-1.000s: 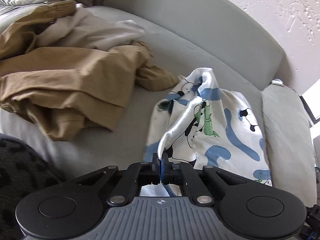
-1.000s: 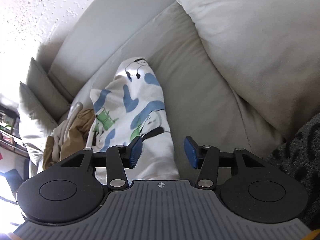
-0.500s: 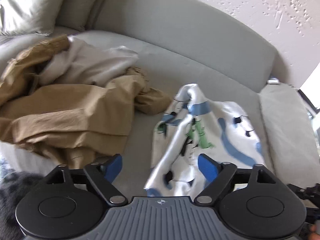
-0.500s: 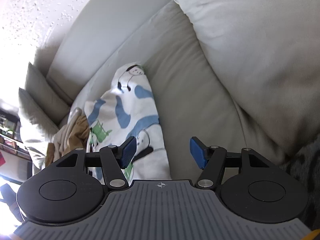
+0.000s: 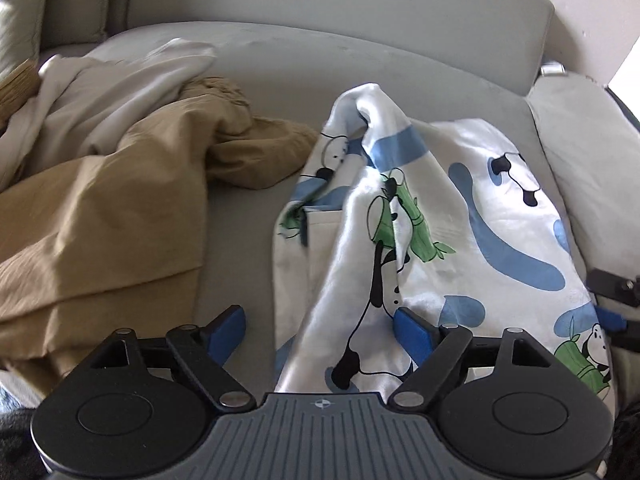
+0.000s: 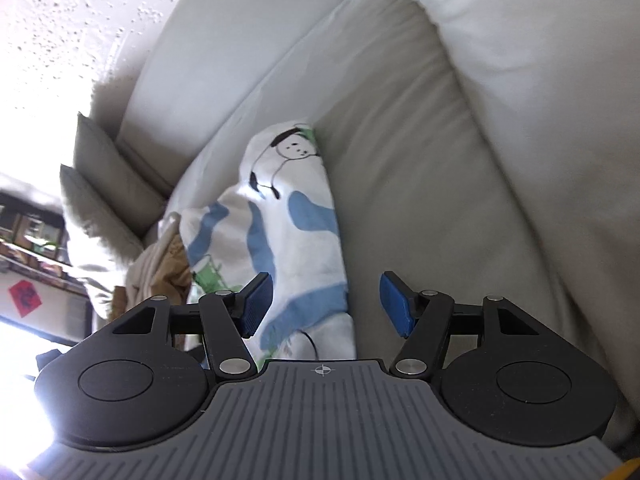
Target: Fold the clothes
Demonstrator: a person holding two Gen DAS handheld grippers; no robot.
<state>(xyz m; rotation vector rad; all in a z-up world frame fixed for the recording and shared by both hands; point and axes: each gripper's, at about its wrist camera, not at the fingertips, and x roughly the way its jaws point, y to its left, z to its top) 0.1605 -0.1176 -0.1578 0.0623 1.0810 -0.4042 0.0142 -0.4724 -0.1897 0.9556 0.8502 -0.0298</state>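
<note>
Both the left gripper point(image 5: 318, 330) and the right gripper point(image 6: 324, 300) hang spread, panda-print garment point(image 5: 420, 240) between their jaws, ungripped.

— From where is the left wrist view taken?
— From just behind the left gripper point(image 5: 318, 330), low and close over the sofa point(image 5: 256, 64) seat, faced toward the backrest.
— And the right wrist view?
— From behind the right gripper point(image 6: 324, 304), equally near, rolled sideways and aimed along the seat toward the far cushions point(image 6: 100, 184).
— What is shared?
— The panda cloth point(image 5: 472, 208) point(image 6: 288, 216), the tan pile point(image 5: 104, 216) point(image 6: 176, 268) and the seat are seen in both.
</note>
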